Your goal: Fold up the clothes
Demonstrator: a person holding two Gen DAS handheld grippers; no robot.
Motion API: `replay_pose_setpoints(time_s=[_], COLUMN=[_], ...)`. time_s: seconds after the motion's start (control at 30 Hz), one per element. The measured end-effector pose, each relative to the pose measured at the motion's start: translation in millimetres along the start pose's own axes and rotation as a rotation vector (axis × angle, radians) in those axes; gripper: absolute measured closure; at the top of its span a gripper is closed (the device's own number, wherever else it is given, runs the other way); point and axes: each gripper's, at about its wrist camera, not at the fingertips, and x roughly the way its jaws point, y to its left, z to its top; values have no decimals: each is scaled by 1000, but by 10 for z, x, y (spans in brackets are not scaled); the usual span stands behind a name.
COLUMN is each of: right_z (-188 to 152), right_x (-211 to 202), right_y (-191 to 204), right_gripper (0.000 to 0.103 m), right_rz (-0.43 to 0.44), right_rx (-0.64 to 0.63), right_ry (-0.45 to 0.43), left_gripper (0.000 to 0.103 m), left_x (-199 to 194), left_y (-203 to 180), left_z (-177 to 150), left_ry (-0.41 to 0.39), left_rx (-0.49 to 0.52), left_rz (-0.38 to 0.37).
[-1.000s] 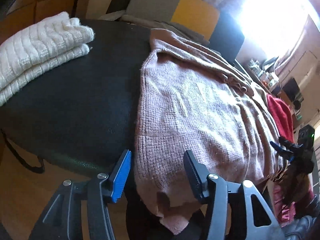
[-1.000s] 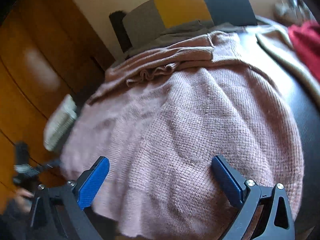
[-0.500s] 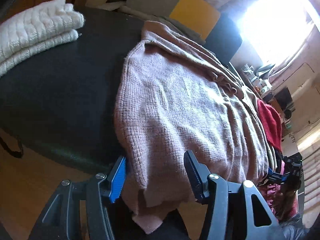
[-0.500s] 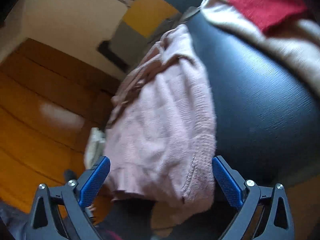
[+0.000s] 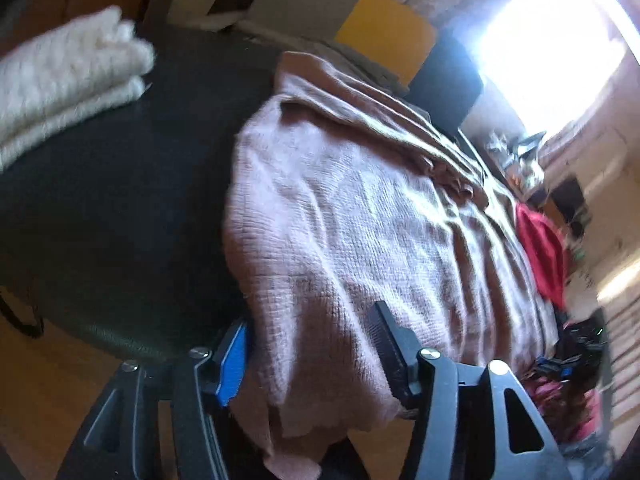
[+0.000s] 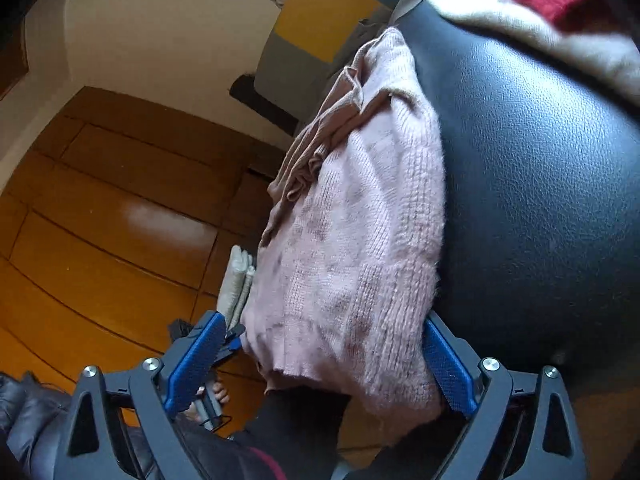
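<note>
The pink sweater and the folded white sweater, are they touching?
Apart. The left wrist view shows bare black table between the pink sweater and the folded white sweater.

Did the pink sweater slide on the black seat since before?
Yes. In the left wrist view the pink sweater now hangs further over the near edge of the black seat, toward the camera.

The folded white knit (image 5: 60, 84) is blurred and cut off at the left wrist view's edge.
</note>
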Motion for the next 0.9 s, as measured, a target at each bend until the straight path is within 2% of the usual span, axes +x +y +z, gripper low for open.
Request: replay_pose_setpoints(time_s=[0.03, 0.1, 0.17, 0.33, 0.4, 0.43, 0.5, 0.57, 0.63, 0.73, 0.77, 0.8, 0.83, 0.87, 0.9], right_z=[-48, -151, -159, -221, -251, -267, -311, -281, -238, -240, -241, -242, -238, -233, -223], right_x=[74, 232, 230, 234, 265, 276, 281, 292, 317, 297, 284, 275, 292, 304, 286], right_y=[-6, 28, 42, 71, 110, 139, 149, 149, 197, 305, 316, 323, 295, 261, 194], right_gripper=[6, 4, 4, 8, 4, 1, 0, 0, 2, 23, 45, 85, 95, 95, 95], right_rz=[35, 17, 28, 22, 13, 15, 6, -5, -57, -194, -230, -266, -296, -321, -306], right_rx=[6, -34, -29, -57, -99, -119, -119, -105, -104, -165, -178, -188, -180, -169, -138], right_ry=[52, 115, 83, 23, 4, 0, 3, 29, 62, 104, 112, 119, 117, 117, 121], left_gripper=[31, 29, 29, 30, 31, 34, 50, 80, 87, 89, 88, 87, 86, 81, 80], left_x=[13, 18, 16, -31, -35, -37, -47, -75, -93, -100, -99, -96, -92, -90, -88], left_y=[-58, -165, -225, -148, -105, -82, -26, 76, 222, 234, 194, 172, 181, 204, 227], left_z=[-44, -129, -185, -222, -192, -179, -157, -138, -112, -123, -137, -147, -149, -147, -145], left_ry=[-13, -26, -4, 12, 16, 18, 21, 25, 33, 25, 19, 14, 9, 3, -3], left_rx=[55, 151, 203, 147, 102, 85, 51, 11, -51, -62, -42, -34, -47, -68, -88], left_rz=[10, 35, 52, -5, -16, -15, -7, 9, -21, -20, -3, 5, -4, -22, -40])
